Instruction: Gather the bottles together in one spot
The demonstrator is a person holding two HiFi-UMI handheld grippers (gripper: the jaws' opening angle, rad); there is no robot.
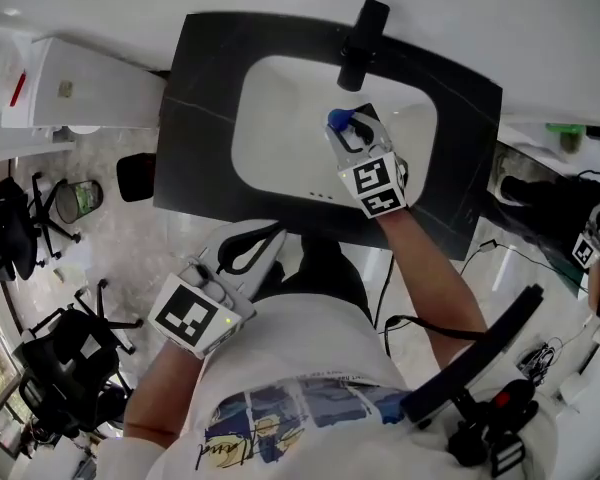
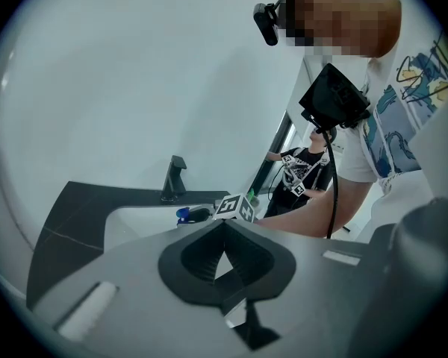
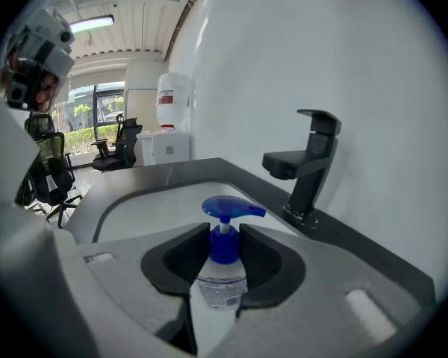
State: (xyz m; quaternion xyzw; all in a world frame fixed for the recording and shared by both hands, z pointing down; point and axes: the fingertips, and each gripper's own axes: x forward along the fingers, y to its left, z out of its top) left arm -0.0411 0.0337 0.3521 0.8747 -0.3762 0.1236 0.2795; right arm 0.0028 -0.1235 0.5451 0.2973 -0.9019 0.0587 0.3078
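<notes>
One dark surface (image 1: 195, 88), one white sink (image 1: 270, 148) and one black tap (image 1: 365, 28) are lying beyond the fingers. The right fingers (image 3: 265, 256) are gripping the only bottle (image 3: 221, 282) by its neck, over the sink. The left fingers (image 2: 190, 259) are closed and empty. This is likely the carrying step. Next, the bottle is needing a gathering spot.
</notes>
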